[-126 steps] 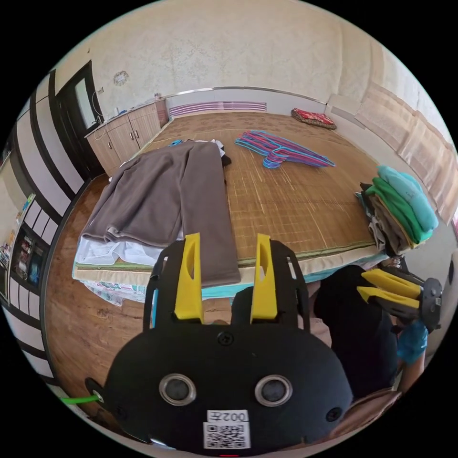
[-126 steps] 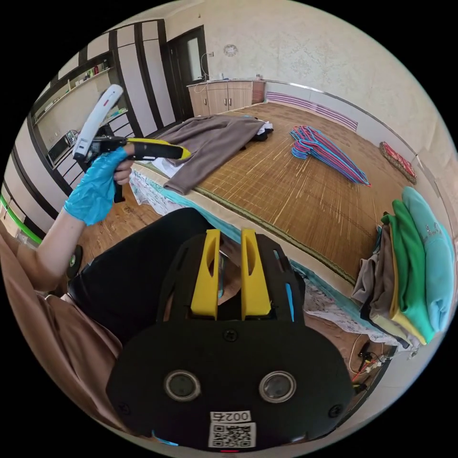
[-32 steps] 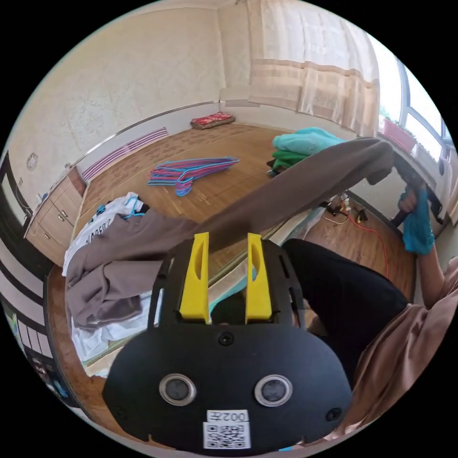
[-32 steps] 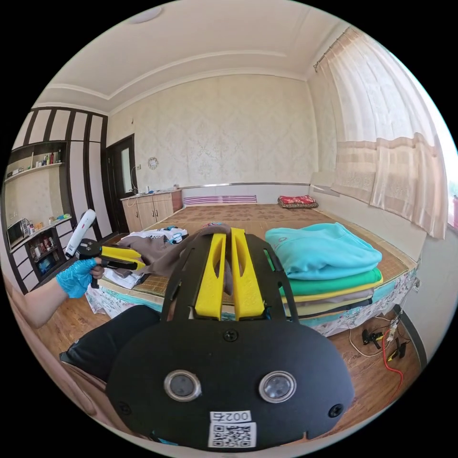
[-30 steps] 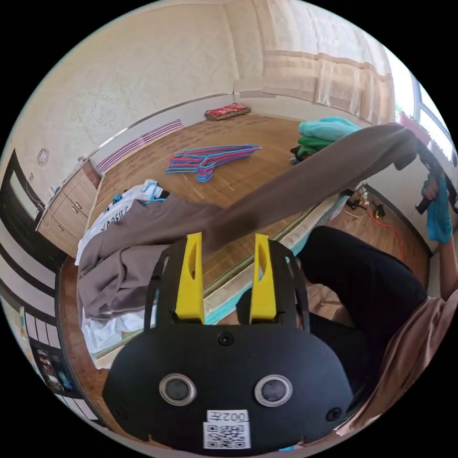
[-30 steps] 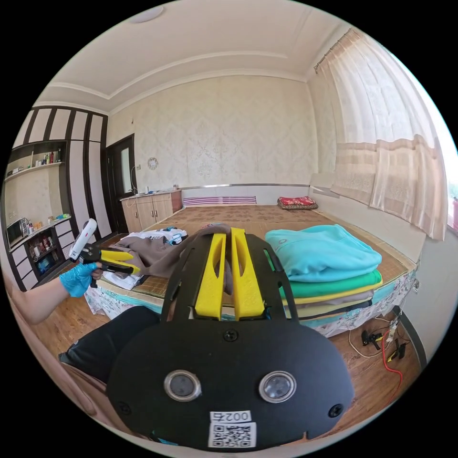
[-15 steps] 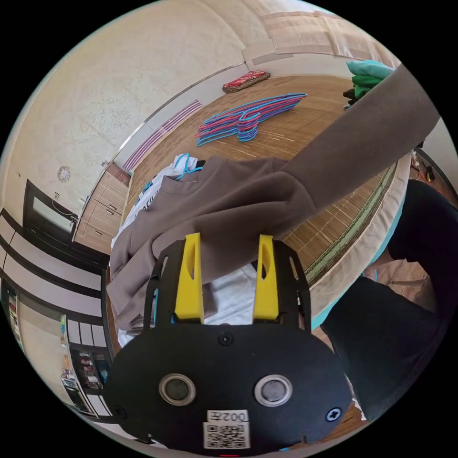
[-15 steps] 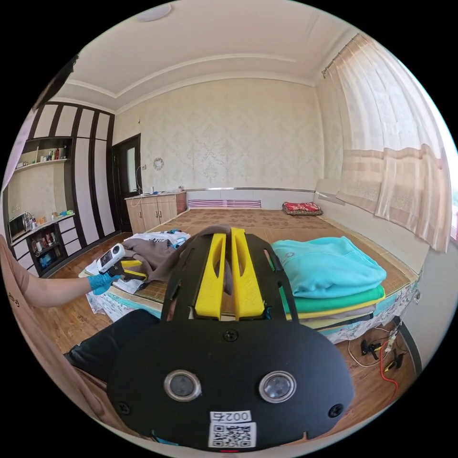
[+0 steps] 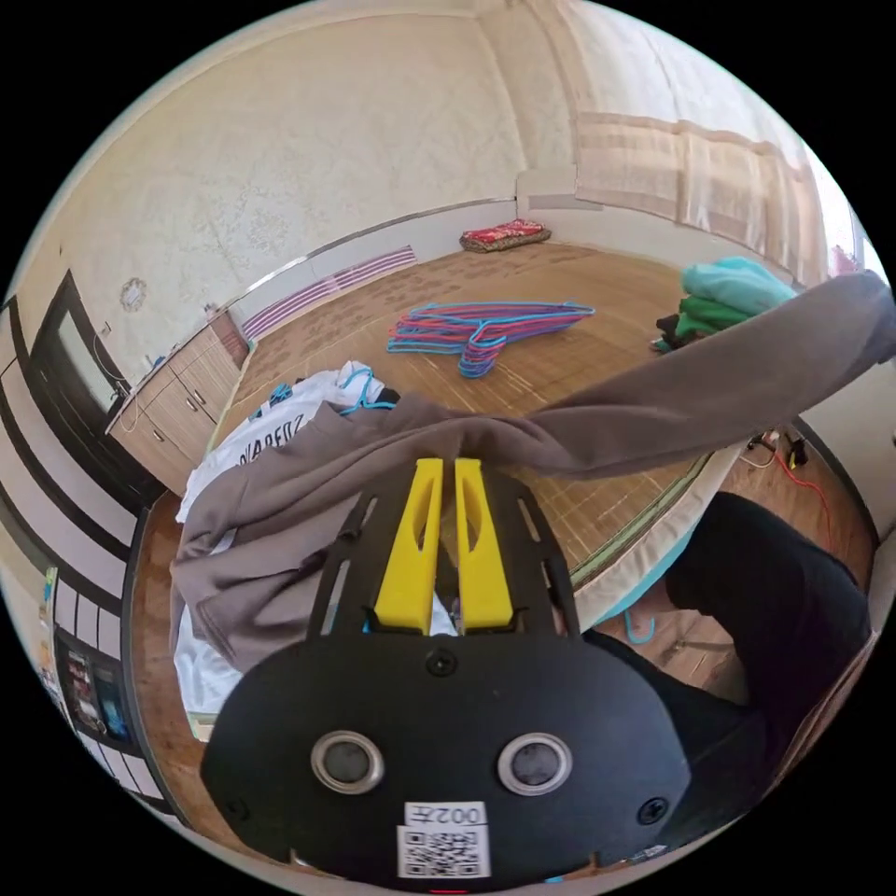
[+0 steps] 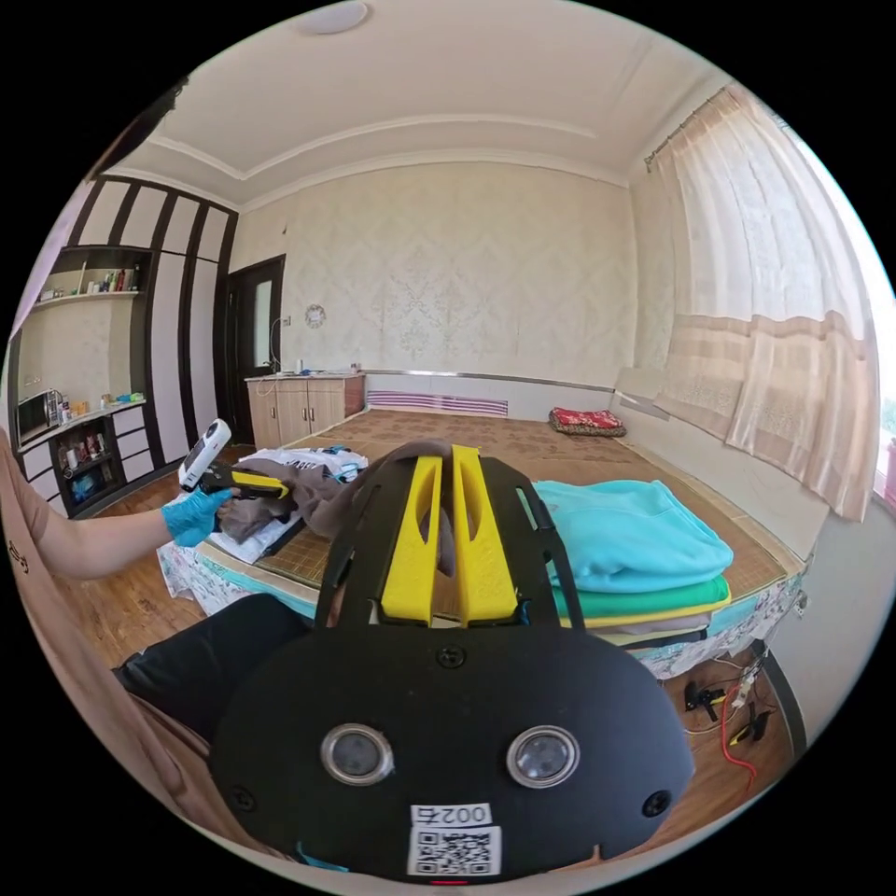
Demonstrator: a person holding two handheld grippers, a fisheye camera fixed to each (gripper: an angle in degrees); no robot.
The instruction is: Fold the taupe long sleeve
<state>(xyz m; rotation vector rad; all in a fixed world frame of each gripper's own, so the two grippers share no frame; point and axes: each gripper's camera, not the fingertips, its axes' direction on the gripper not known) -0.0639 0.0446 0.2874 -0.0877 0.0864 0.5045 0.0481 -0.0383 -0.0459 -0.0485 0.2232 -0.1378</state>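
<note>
We held the taupe shirt (image 9: 308,485) stretched above the bed (image 9: 560,373), left gripper (image 9: 446,551) and right gripper (image 10: 446,546) both clamped on cloth; we judged steady tension would help it lie flat.

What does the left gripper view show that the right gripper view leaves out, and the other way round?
Left gripper view: the coloured hangers lying on the mat, and one arm of the taupe long sleeve stretched through the air past the bed edge.

Right gripper view: the person's blue-gloved hand, the wall shelves, the ceiling, and the right gripper shut on taupe cloth.

Both: the taupe long sleeve, the left gripper pinching it, the folded stack with a teal top, and the red cushion by the far wall.
</note>
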